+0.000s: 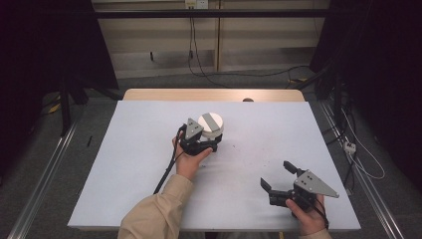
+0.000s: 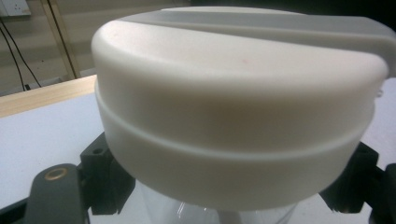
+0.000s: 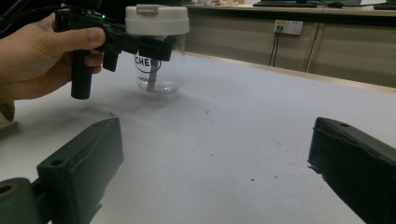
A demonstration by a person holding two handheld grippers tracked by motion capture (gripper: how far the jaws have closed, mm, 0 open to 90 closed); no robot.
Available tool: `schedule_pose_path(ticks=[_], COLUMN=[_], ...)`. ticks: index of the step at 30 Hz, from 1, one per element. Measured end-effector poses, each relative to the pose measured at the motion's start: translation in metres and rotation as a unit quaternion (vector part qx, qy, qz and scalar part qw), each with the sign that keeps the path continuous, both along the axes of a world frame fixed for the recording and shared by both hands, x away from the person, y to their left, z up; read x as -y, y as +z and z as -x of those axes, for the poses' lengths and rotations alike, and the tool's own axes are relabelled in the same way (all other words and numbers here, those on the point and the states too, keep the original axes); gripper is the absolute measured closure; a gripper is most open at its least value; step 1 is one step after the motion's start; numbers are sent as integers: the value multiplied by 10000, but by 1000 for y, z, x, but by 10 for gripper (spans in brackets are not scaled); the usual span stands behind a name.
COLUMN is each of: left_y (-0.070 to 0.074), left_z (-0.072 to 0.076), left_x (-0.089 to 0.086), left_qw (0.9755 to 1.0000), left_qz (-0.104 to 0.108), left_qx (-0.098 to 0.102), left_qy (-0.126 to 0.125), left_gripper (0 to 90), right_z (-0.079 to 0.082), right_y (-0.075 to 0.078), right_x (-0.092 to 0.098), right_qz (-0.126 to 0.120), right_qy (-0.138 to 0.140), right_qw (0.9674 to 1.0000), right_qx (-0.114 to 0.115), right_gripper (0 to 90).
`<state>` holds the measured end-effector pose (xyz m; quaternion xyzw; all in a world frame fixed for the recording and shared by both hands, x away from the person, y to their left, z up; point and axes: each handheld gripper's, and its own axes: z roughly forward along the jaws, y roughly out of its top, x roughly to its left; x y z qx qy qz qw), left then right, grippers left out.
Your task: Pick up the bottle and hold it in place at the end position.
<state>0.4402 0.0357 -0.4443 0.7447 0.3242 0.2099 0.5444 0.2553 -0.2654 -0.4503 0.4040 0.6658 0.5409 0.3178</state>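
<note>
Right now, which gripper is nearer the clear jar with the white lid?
Left. The left gripper grips the jar below its lid; the right gripper sits open, well apart.

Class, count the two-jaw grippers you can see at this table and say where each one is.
2. The left gripper is mid-table, clamped on the clear jar under its white lid; the right gripper is near the table's front right, jaws open.

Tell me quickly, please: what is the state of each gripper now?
Left gripper: closed on the clear jar, just under its white lid.
Right gripper: open, fingers wide apart, holding nothing.
</note>
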Motion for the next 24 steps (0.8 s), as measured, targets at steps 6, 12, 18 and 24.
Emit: schedule_pose_path(ticks=[6, 12, 18, 24], left_y=[-2, -4, -6, -7], left_z=[0, 0, 0, 0], left_x=[2, 4, 5, 6], left_qw=[10000, 10000, 10000, 10000], left_qz=[-33, -31, -12, -37], left_qx=[-5, -6, -15, -19], left_qy=[-14, -23, -15, -26], left_gripper=[186, 186, 186, 186], right_z=[0, 0, -1, -1], right_y=[0, 0, 0, -1], right_x=[0, 0, -1, 0], right_qz=[3, -1, -2, 2], right_qy=[12, 14, 8, 3], right_qw=[10000, 10000, 10000, 10000], right_qx=[3, 6, -6, -9], right_gripper=[26, 26, 26, 26])
